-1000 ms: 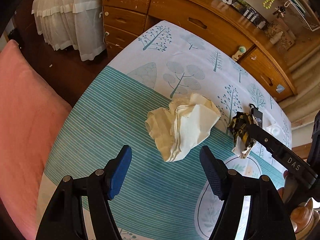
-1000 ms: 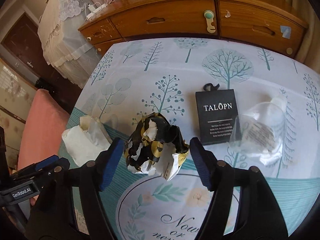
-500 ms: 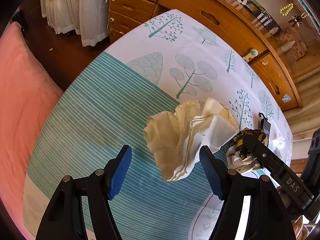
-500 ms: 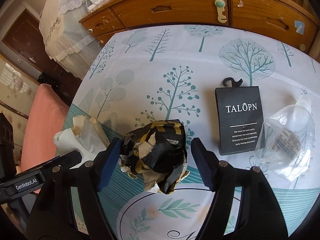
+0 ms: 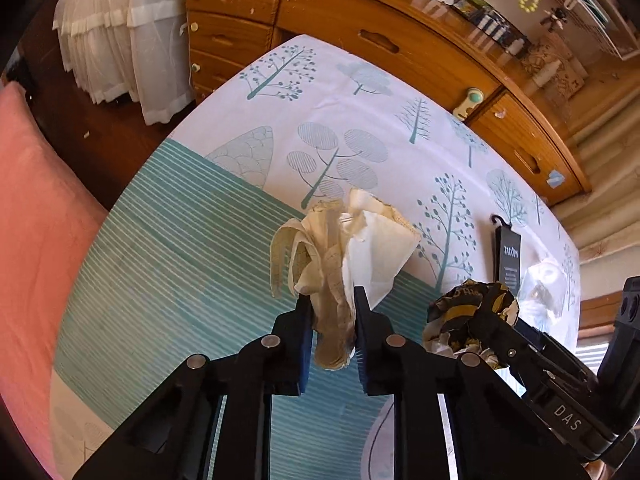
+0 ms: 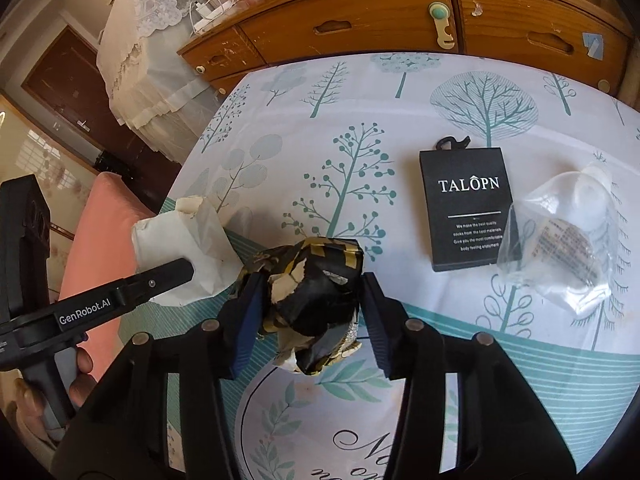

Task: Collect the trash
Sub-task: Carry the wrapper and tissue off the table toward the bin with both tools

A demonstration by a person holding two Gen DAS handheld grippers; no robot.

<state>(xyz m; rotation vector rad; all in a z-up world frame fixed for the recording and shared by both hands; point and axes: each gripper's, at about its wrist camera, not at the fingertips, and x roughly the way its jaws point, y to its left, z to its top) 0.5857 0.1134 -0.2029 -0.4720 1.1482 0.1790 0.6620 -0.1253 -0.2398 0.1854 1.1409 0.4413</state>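
Left claw [image 5: 331,312] pinches tissue [image 5: 348,248]; right claw [image 6: 310,300] grips wrapper [image 6: 312,292].

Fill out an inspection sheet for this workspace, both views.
Surface: tree-print tablecloth.
Job's things: crumpled cream tissue paper; crumpled black-and-gold wrapper; black TALOPN card box and clear plastic bag lie flat, untouched.
Clutter: nothing seen.
Grippers: left gripper just closed, pinching the tissue; right gripper just closed on the wrapper.
Cables: white charger cable on the far dresser.
Surroundings: wooden dresser, pink cushion.
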